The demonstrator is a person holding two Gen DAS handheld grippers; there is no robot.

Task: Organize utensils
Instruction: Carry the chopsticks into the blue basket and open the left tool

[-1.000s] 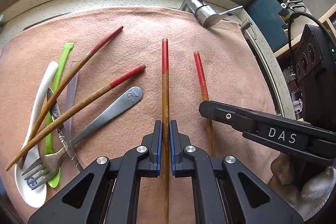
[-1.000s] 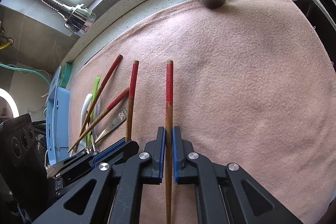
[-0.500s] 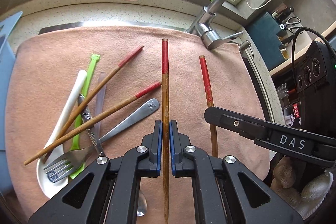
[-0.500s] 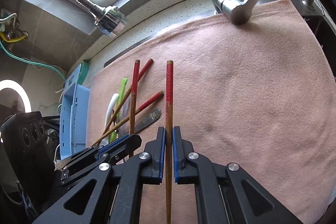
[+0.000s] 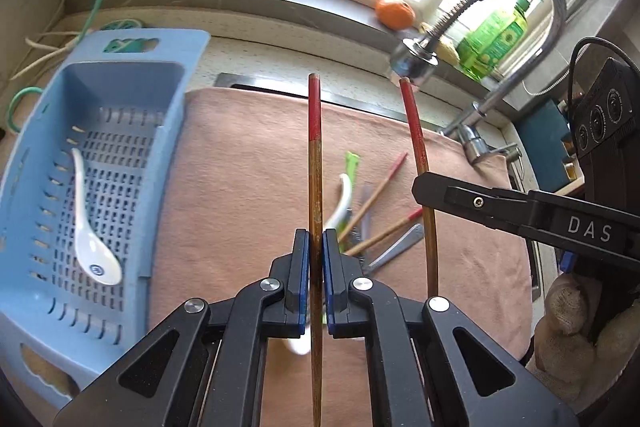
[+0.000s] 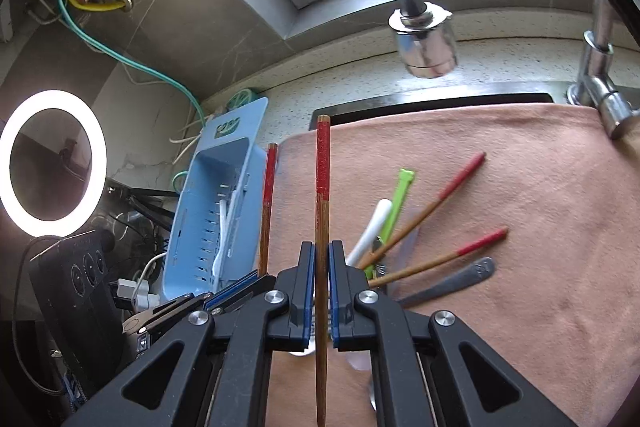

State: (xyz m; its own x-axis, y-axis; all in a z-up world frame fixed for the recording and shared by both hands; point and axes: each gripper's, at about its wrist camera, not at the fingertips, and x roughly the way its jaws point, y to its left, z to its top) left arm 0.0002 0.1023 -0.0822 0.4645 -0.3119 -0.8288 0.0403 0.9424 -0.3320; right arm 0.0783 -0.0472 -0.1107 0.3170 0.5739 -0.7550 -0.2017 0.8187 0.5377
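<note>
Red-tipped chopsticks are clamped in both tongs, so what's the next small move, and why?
Probably carry both toward the pale blue perforated plastic basket and hover over its open bin. The left tongs and right tongs each grip one red-tipped wooden chopstick clear of the pink towel, and the basket holds only a white ceramic spoon.

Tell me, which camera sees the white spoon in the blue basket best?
The left wrist view. There the white spoon lies in plain sight, bowl and handle whole, on the slotted floor of the blue basket. In the right wrist view the basket is seen edge-on, so only a thin white sliver of the spoon shows.
</note>
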